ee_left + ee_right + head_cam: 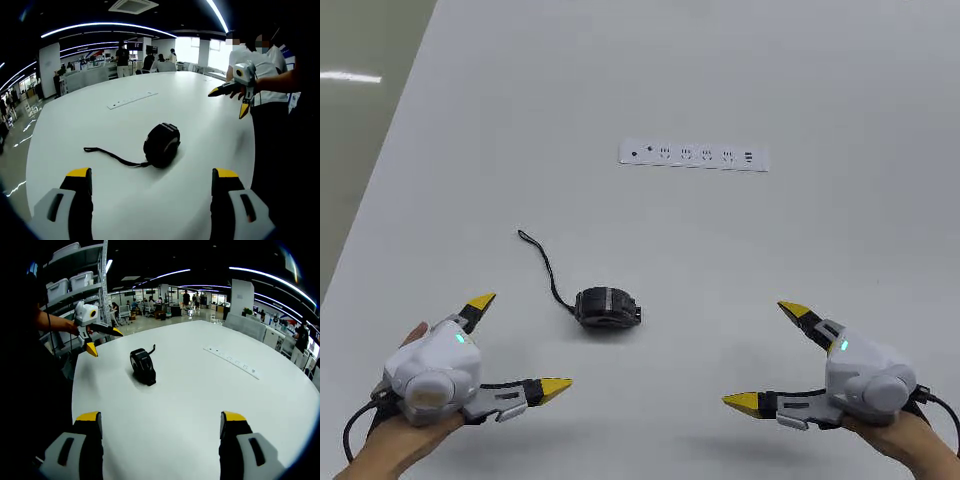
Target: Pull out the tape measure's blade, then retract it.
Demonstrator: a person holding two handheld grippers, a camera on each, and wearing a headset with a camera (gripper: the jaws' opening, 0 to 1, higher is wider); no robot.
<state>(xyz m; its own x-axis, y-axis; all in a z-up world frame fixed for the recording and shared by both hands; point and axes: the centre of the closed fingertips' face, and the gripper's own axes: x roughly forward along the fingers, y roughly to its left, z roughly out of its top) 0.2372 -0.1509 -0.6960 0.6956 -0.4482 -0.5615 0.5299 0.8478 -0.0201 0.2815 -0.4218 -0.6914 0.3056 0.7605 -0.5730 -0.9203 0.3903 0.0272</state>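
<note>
Flanking the rounded tape measure [608,308], left gripper [522,341] and right gripper [762,355] spread empty fingers [542,387].

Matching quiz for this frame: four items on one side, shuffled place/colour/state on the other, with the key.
Items
1. tape measure
2. power strip
3. left hand-held gripper
4. right hand-held gripper

Descriptions
a. white, farthest from the person
b. open, near right in the head view
c. black, lying between both grippers
d. open, near left in the head view

Pairs: 1-c, 2-a, 3-d, 4-b
</note>
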